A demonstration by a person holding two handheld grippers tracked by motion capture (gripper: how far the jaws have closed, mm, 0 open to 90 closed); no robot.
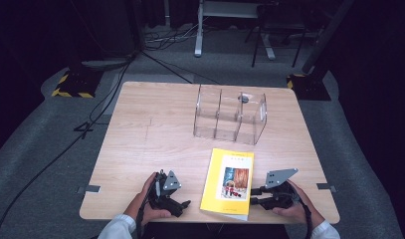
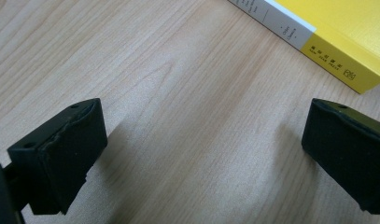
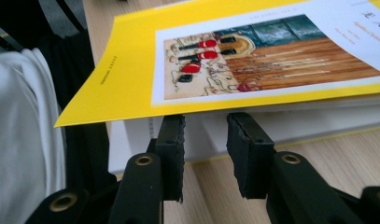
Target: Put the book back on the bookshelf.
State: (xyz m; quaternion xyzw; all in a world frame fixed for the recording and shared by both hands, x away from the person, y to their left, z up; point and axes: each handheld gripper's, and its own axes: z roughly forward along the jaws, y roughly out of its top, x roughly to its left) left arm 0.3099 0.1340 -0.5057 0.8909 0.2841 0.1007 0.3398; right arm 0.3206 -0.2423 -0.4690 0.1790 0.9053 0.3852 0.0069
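A yellow book [image 1: 230, 181] with a picture on its cover lies flat near the table's front edge. My right gripper [image 1: 253, 195] is at the book's right side. In the right gripper view its tips [image 3: 205, 135] sit under the slightly raised front cover [image 3: 253, 60], against the white page block. The jaws stand a narrow gap apart with nothing clamped between them. My left gripper [image 1: 182, 204] rests on bare wood to the left of the book. Its jaws [image 2: 208, 126] are spread wide open, and the book's spine [image 2: 337, 37] lies ahead of them to the right.
A clear acrylic organizer [image 1: 230, 114] with three compartments stands behind the book, at the middle back of the wooden table [image 1: 150, 134]. A small dark object [image 1: 243, 98] shows at its far right compartment. Cables run over the floor beyond the table.
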